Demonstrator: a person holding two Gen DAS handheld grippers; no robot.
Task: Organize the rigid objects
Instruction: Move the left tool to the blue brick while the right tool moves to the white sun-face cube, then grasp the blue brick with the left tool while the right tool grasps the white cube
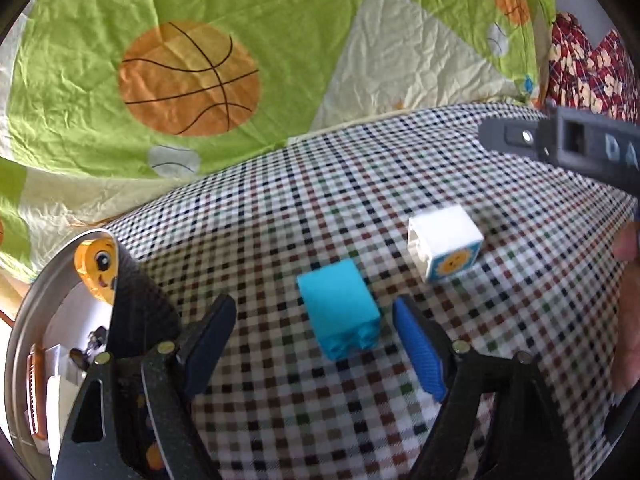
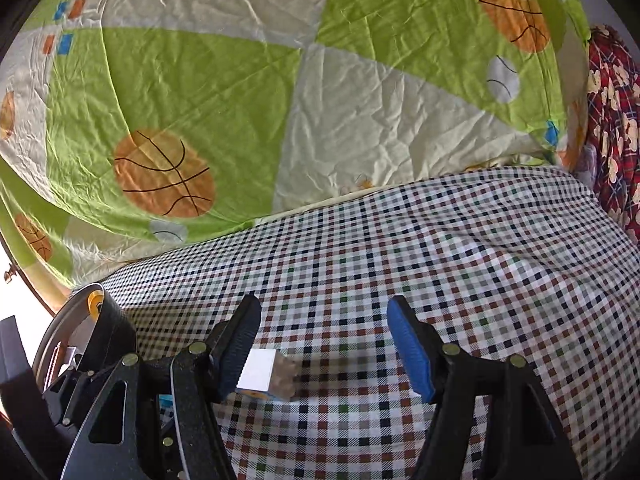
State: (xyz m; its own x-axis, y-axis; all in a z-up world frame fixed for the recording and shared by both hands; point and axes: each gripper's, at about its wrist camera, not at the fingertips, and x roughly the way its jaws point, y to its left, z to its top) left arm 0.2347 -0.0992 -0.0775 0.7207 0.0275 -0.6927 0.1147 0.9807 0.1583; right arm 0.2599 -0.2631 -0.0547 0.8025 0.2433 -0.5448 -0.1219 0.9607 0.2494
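A turquoise toy brick (image 1: 340,308) lies on its side on the checked cloth (image 1: 360,184). My left gripper (image 1: 314,340) is open, its fingers on either side of the brick and apart from it. A white cube brick with a sun face (image 1: 444,242) lies just beyond, to the right. My right gripper (image 2: 324,344) is open and empty above the cloth; the white cube (image 2: 264,376) shows low between its fingers, close to the left one. A dark part of the right gripper (image 1: 568,140) shows at the upper right in the left wrist view.
A round metal tin (image 1: 44,288) stands at the left edge of the cloth, holding a yellow smiley toy (image 1: 98,266) and other pieces; it also shows in the right wrist view (image 2: 64,332). A green quilt with basketballs (image 1: 188,80) lies behind. Red patterned fabric (image 1: 588,68) is at the far right.
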